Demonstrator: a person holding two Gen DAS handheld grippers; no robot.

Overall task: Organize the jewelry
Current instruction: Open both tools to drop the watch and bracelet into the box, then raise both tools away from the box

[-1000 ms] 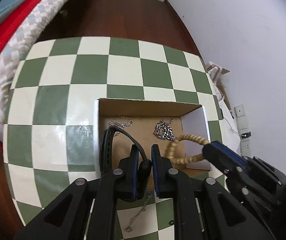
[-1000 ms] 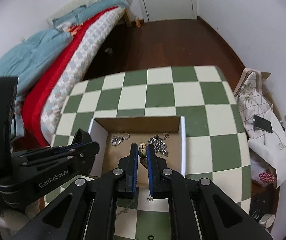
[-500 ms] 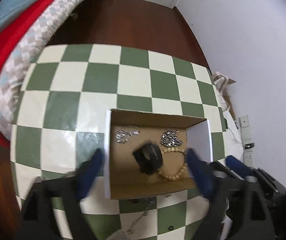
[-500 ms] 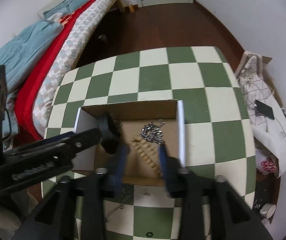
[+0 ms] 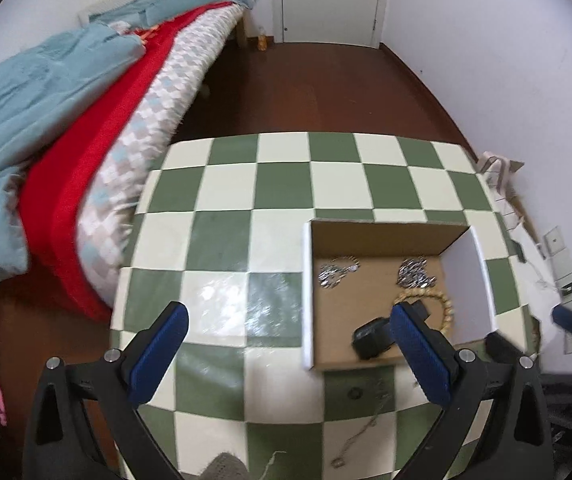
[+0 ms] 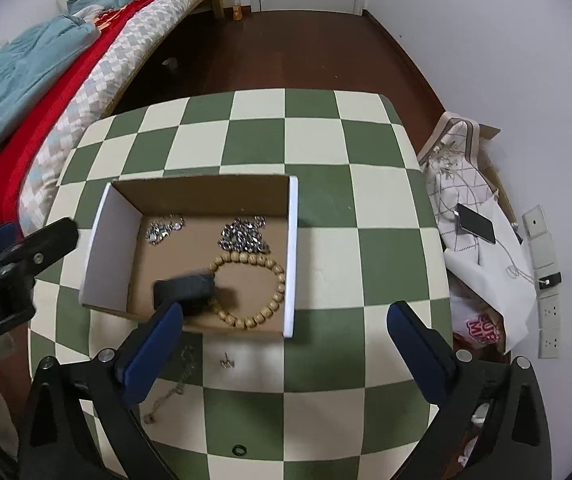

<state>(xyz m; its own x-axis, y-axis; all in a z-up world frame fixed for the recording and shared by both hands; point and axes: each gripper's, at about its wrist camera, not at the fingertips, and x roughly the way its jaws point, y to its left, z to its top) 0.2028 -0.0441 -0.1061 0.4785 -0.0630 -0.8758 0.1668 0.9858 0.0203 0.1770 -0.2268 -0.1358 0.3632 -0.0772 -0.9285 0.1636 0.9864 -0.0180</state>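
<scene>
Lying inside the box (image 6: pixel 292 256) on the checkered table (image 6: pixel 314 144) are four pieces: a small silver chain (image 6: pixel 162 230) at far left, a heavier silver chain (image 6: pixel 244 234) at far right, a bead bracelet (image 6: pixel 252 284) near the right wall, and a black band (image 6: pixel 184 288) touching the bracelet's left side. The grouping suggests the box serves as the collecting tray, each piece set down apart enough to stay untangled. Outstanding items remain on the table just near of the box: a thin chain (image 6: pixel 174 388), a small earring-like piece (image 6: pixel 227 361) and a dark ring (image 6: pixel 239 449). The left gripper (image 5: pixel 286 350) hangs above the table left of the box, jaws spread wide and empty, its right finger overlapping the band in view. The right gripper (image 6: pixel 286 354) hovers over the box's near edge, likewise released, holding nothing. Both point forward and downward, judged ready for the loose pieces.
</scene>
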